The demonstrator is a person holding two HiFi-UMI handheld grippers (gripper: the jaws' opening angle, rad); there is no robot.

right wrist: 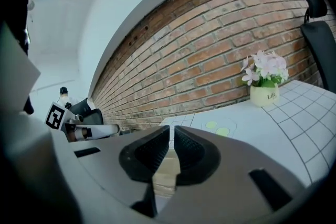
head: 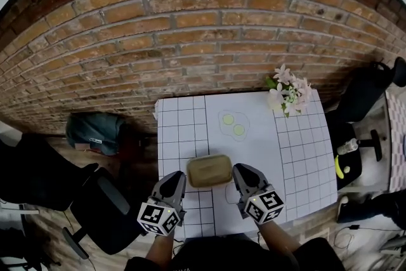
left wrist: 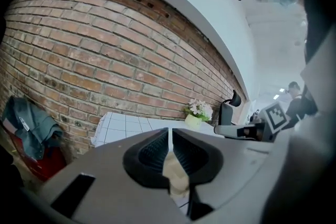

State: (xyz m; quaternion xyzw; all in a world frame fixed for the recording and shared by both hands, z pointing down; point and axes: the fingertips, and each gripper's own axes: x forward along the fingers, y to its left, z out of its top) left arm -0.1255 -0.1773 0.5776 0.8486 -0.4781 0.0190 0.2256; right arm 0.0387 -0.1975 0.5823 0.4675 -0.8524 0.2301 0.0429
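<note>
tan tray (head: 209, 171) is at the near middle of the white gridded worktop (head: 298, 155); the left claw (head: 180, 182) is clamped on its left rim, the right claw (head: 239, 176) on its right rim; flowers (head: 288, 95) stand at the far right corner

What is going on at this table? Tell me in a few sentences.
A person holds a gripper in each hand. The left gripper and the right gripper are each shut on opposite edges of a tan tray near the front of the white gridded table. Two green discs and a pot of flowers sit farther back.
</note>
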